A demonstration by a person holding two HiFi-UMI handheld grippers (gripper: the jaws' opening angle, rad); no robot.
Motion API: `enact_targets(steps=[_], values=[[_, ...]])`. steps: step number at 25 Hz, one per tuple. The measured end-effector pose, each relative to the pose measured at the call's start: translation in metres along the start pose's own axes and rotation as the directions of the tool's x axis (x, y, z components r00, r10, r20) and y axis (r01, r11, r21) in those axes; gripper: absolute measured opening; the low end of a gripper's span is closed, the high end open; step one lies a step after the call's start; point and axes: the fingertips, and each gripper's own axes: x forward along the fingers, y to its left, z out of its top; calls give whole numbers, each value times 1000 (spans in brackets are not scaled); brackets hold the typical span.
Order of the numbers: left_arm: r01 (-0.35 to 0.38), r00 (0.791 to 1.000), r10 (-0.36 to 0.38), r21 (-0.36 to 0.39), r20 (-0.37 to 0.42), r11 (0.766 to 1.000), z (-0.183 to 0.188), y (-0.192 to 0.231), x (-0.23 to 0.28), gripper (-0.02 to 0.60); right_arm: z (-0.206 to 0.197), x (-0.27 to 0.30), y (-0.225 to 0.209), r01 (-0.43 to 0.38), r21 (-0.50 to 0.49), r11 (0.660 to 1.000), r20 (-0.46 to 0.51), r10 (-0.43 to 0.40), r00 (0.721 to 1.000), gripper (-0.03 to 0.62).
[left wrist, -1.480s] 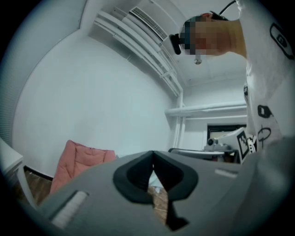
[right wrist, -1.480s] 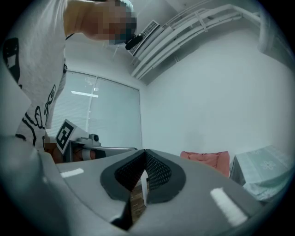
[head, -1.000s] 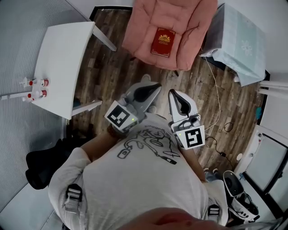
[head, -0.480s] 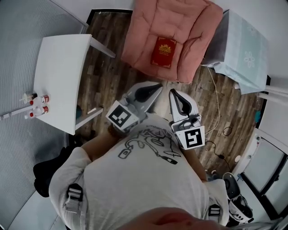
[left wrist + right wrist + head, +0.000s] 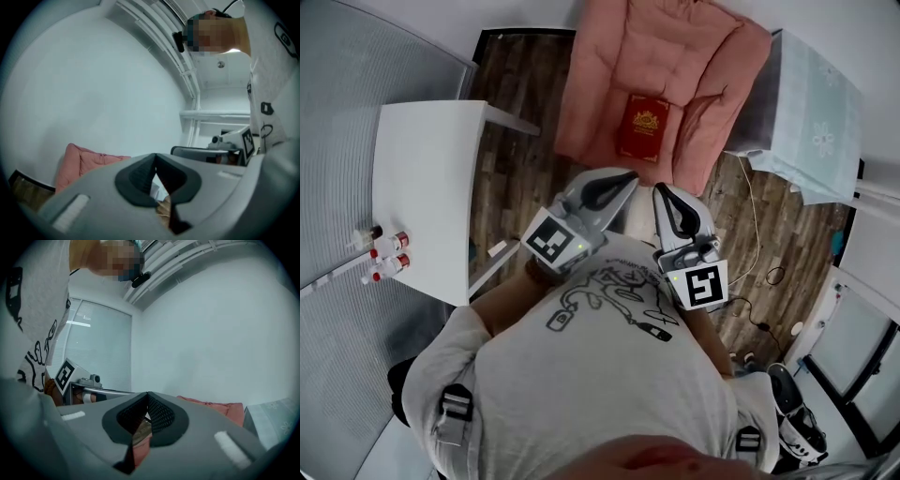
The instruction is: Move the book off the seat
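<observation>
A dark red book [image 5: 642, 129] with a gold emblem lies flat on the pink cushioned seat [image 5: 609, 66] of a chair, at the top middle of the head view. My left gripper [image 5: 628, 176] and right gripper [image 5: 659, 191] are held close to the person's chest, side by side, pointing toward the chair but short of the book. Both are shut with nothing between the jaws. In the left gripper view the left gripper [image 5: 155, 159] points up at a white wall, with the pink chair back [image 5: 84, 161] at lower left. The right gripper [image 5: 147, 397] also sees the pink cushion [image 5: 213, 407].
A white table [image 5: 422, 178] stands at the left, with small red-capped bottles [image 5: 386, 255] on its near end. A pale blue covered stand [image 5: 811, 117] is right of the chair. A cable [image 5: 757, 234] runs over the wood floor [image 5: 516, 112]. Shoes [image 5: 797, 412] lie at lower right.
The head view has shifted forward: chair and book sit lower and nearer the grippers. The grippers stay shut at the chest.
</observation>
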Motion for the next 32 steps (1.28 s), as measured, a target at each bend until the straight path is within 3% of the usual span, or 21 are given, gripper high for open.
enact_targets(steps=[16,32], values=[[-7,999,7,-17,-37,1000,-8,73,17,2,-17,55,-31,58,12,998,-41,-58,997,6],[-41,995,38,-34,-96,999,-49,83,31,2,-69,57,-61,76,7,997,-124,-75,990,6]])
